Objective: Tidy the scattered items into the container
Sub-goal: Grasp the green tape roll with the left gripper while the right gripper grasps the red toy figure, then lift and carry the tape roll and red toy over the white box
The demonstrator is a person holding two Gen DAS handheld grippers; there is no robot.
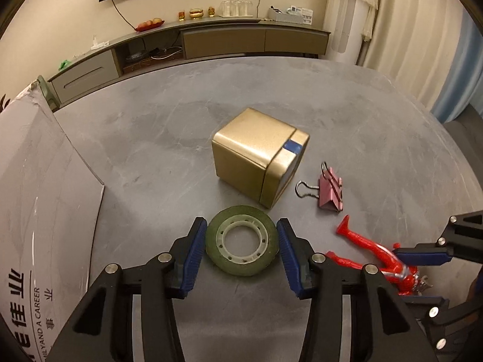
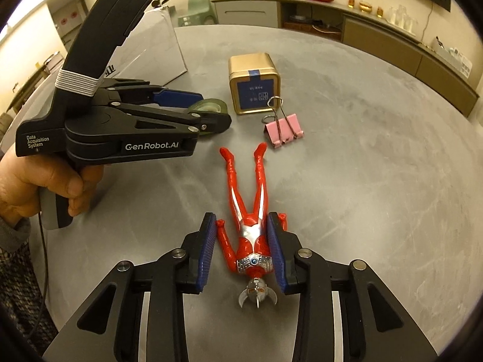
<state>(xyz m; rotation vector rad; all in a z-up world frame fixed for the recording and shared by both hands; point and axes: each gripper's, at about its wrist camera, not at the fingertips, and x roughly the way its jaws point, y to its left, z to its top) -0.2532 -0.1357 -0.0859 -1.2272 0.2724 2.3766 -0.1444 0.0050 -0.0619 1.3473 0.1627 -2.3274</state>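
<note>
1. Green tape roll (image 1: 242, 240) lay flat near the table's (image 1: 151, 138) near edge, bracketed by the left gripper (image 1: 241, 242), its jaws spread, pads seemingly just touching.
2. "GenRobot.AI" and "Data Acquisition System" were printed on that gripper.
3. The red figure (image 2: 249, 229) was straddled by the right gripper (image 2: 243, 252), jaws apart.
4. "A CAREER" was legible on the cardboard box (image 1: 39, 199) at the left edge.

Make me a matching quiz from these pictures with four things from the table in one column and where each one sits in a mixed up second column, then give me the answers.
Things:
1. tape roll
2. toy figure
3. binder clip
4. gold tin

Places:
A. on its side in the middle of the table, past the tape
B. lying between the open fingers of the right gripper
C. flat between the open fingers of the left gripper
D. beside the tin's blue-labelled end, beyond the toy's feet

Pairs: 1-C, 2-B, 3-D, 4-A
</note>
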